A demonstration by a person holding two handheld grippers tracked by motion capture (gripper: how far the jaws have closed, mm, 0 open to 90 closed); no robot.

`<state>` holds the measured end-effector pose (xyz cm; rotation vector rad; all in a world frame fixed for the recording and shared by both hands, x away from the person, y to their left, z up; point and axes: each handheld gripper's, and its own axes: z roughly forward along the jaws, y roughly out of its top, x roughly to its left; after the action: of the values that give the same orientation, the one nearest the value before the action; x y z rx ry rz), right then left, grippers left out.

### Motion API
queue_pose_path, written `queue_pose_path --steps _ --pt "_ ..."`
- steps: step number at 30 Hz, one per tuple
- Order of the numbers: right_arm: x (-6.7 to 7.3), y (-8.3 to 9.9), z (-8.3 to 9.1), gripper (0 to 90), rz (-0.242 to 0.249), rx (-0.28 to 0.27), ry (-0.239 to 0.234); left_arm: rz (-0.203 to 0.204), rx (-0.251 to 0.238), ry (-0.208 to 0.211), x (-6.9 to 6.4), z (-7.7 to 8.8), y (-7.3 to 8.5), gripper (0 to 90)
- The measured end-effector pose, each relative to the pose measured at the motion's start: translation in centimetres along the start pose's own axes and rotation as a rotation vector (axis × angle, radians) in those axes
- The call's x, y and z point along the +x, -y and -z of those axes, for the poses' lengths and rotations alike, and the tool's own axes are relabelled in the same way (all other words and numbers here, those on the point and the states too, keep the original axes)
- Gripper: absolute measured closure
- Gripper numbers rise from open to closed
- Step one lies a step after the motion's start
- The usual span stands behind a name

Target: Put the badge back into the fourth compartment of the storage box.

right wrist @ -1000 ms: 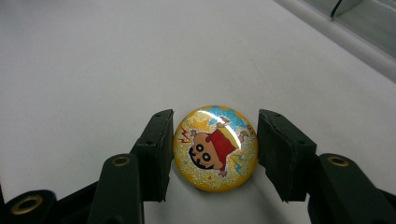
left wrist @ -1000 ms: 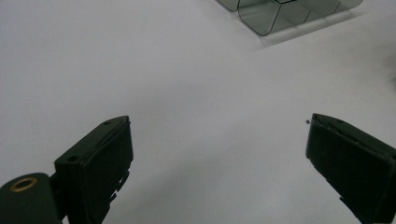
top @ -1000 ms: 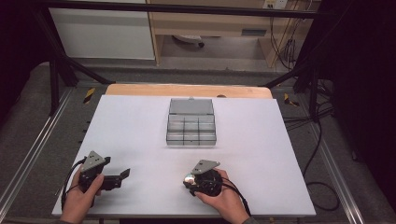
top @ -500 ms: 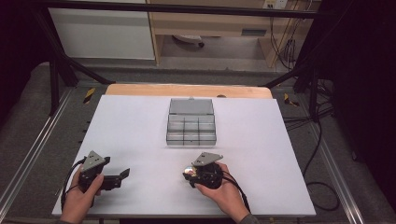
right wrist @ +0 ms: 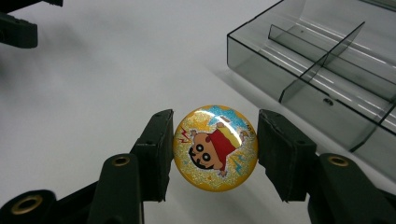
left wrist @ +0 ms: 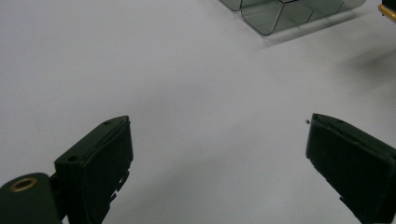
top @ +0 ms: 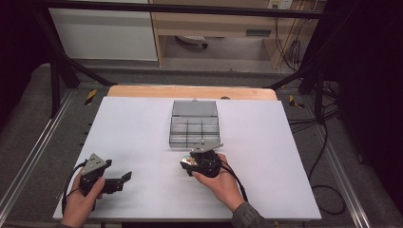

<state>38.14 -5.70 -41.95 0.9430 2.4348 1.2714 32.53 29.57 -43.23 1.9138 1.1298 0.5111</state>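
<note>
A round glittery yellow badge (right wrist: 215,147) with a cartoon figure is clamped between the two black jaws of my right gripper (right wrist: 215,154), held a little above the white table. From above, the right gripper (top: 190,163) hovers just in front of the clear divided box (top: 195,129), and the badge (top: 189,161) shows at its tip. The box (right wrist: 322,79) lies to the right of the badge, with bare compartments nearest. My left gripper (top: 124,177) rests low at the front left, jaws wide apart (left wrist: 217,154) with only bare table between them.
The white table top (top: 142,128) spreads around both hands. The box lid (top: 194,108) lies open behind the compartments. A wooden strip (top: 190,91) runs along the far edge, and cables (top: 323,156) hang off the right side.
My right hand has lifted and moved forward toward the box with the badge in its jaws. The left hand has stayed put.
</note>
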Motion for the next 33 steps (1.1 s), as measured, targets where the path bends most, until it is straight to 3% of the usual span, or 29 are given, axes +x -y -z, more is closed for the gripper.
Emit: queue_pose_path --steps 23,33 --pt "-1.8 -3.6 -0.3 47.3 -0.038 -0.056 0.017 -0.004 -0.001 0.001 -0.1 0.0 0.0 7.4" --pt "-2.9 -5.2 -0.5 47.3 -0.084 -0.103 0.008 -0.008 0.0 0.001 -0.1 0.0 0.0 7.4"
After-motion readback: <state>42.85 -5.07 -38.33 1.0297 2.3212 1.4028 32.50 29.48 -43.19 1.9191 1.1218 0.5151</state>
